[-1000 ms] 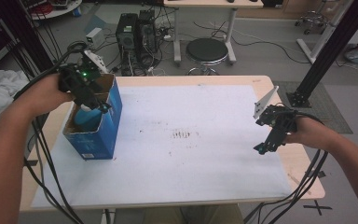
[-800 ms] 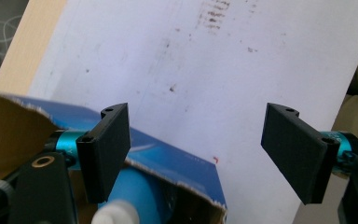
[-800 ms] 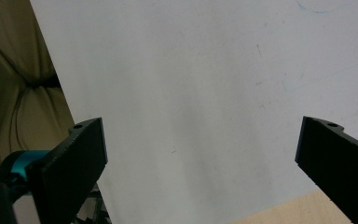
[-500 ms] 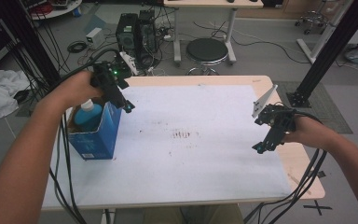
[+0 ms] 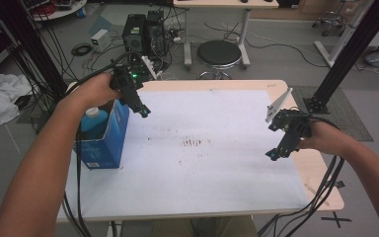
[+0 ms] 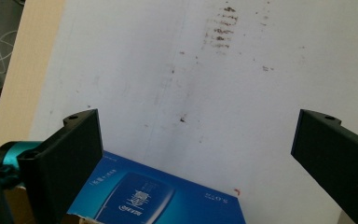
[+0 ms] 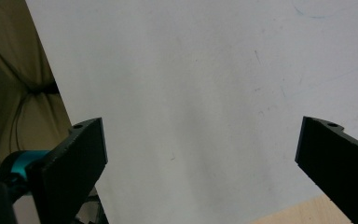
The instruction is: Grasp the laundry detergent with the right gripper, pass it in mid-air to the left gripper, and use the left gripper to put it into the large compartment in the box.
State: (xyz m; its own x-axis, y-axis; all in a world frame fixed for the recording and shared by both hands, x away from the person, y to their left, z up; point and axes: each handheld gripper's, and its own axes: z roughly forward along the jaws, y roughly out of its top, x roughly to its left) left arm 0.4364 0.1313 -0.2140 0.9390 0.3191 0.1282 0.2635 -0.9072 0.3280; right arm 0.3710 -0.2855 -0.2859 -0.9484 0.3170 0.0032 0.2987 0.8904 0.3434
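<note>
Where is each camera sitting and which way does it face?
High view: above the person's side, looking forward and down on the table; both forearms, left gripper, right gripper.
Left gripper view: on that gripper, looking down past its open jaws at the white sheet and blue box.
Right gripper view: looking down between open jaws at the sheet.
Shared: high and left gripper views show the box.
</note>
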